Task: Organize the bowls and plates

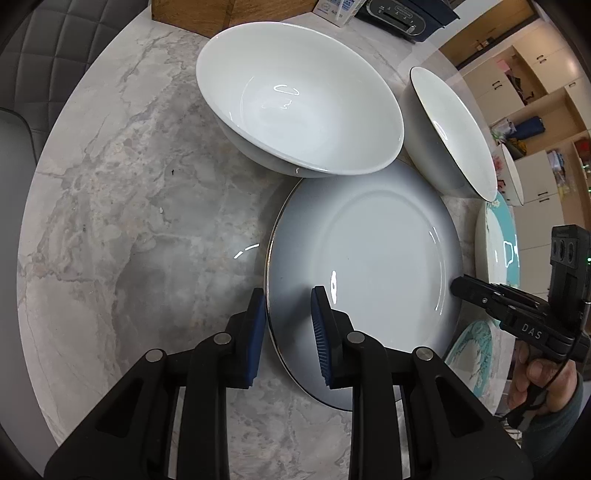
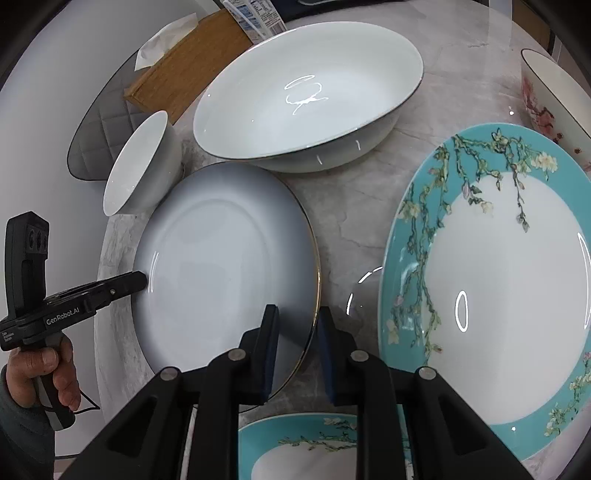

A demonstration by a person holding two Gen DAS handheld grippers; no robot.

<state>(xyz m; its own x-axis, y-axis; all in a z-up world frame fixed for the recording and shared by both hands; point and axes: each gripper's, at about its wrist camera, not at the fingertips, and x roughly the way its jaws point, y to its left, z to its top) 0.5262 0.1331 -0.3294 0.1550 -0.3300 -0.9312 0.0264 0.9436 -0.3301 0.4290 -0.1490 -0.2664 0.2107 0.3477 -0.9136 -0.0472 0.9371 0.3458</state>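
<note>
A grey-white plate with a thin gold rim [image 1: 369, 266] [image 2: 221, 266] lies on the marble table. My left gripper [image 1: 289, 314] straddles its rim, jaws open. My right gripper [image 2: 297, 332] straddles the opposite rim, jaws open; it also shows in the left wrist view [image 1: 458, 286]. The left gripper also shows in the right wrist view [image 2: 142, 278], at the plate's edge. A large white bowl [image 1: 299, 99] [image 2: 306, 96] sits behind the plate. A smaller white bowl [image 1: 450, 133] [image 2: 136, 166] stands beside it.
A large teal floral plate [image 2: 491, 277] [image 1: 498, 240] lies to the right, a smaller teal plate [image 2: 306, 446] [image 1: 476, 354] near the front. A pink-flowered bowl [image 2: 550, 96] stands far right. A wooden tissue box [image 2: 184, 77] and a carton [image 2: 255, 16] stand behind.
</note>
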